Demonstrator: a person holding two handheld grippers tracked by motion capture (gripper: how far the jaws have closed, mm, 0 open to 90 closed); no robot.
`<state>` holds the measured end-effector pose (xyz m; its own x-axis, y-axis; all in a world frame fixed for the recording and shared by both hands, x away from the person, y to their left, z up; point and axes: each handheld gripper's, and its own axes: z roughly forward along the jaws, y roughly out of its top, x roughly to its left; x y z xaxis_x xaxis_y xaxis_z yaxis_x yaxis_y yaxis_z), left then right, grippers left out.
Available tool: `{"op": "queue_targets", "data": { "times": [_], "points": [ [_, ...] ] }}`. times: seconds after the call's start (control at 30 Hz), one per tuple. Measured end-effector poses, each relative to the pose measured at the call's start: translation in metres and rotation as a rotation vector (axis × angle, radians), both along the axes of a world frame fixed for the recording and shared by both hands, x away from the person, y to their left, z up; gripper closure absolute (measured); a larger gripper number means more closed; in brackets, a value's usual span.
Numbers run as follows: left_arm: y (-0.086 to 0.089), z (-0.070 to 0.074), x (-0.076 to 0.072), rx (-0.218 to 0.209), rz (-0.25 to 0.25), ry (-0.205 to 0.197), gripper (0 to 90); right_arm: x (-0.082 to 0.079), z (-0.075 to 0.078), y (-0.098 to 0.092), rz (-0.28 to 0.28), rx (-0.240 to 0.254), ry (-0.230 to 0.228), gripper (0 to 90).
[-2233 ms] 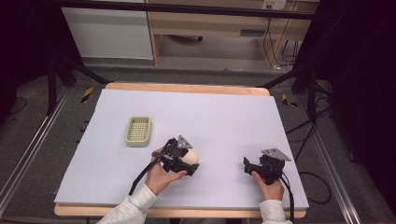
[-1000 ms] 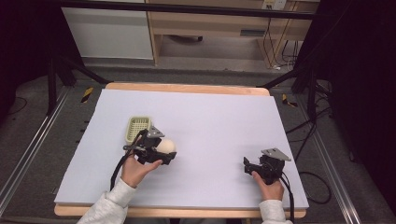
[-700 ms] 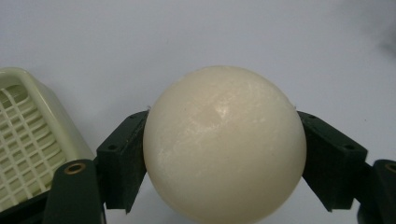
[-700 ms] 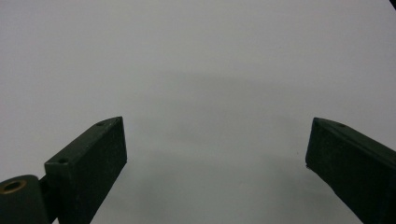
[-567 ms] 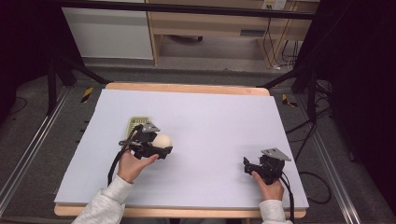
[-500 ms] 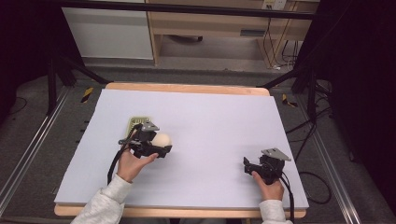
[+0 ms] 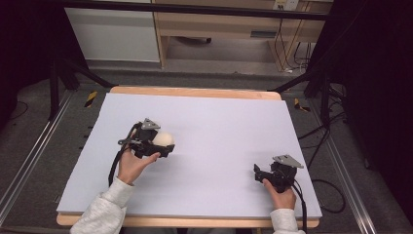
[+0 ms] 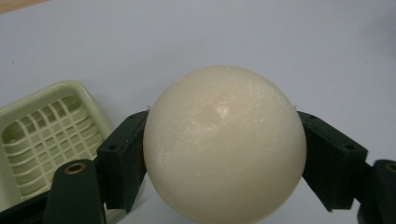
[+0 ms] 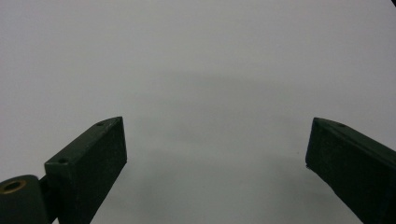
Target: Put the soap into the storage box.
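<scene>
Left gripper: jaws clamped on cream ball, held above white table sheet, left of centre. Pale green slatted tray just beside it. Right gripper: jaws apart, nothing between, near right front edge.

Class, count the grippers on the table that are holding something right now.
1. The left gripper is shut on the cream ball, beside the green tray. The right gripper is open over bare table.

High view: above near edge, facing forward-down on table. Gripper views: close, low over same table surface.
</scene>
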<state>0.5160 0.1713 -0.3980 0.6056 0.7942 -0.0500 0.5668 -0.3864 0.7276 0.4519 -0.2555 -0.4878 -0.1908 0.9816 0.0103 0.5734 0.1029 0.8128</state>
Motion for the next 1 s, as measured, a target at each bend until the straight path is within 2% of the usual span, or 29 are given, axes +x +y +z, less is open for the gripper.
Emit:
{"op": "queue_targets", "data": {
  "times": [0.47,1.0],
  "points": [
    [0.015,-0.001,0.017,-0.005,0.050,0.010,23.7,0.000,0.000,0.000,0.000,-0.002,-0.001,5.7],
    [0.034,-0.004,0.029,-0.003,0.112,0.013,23.7,0.000,0.000,0.000,0.001,-0.001,0.001,5.7]
  ]
}}
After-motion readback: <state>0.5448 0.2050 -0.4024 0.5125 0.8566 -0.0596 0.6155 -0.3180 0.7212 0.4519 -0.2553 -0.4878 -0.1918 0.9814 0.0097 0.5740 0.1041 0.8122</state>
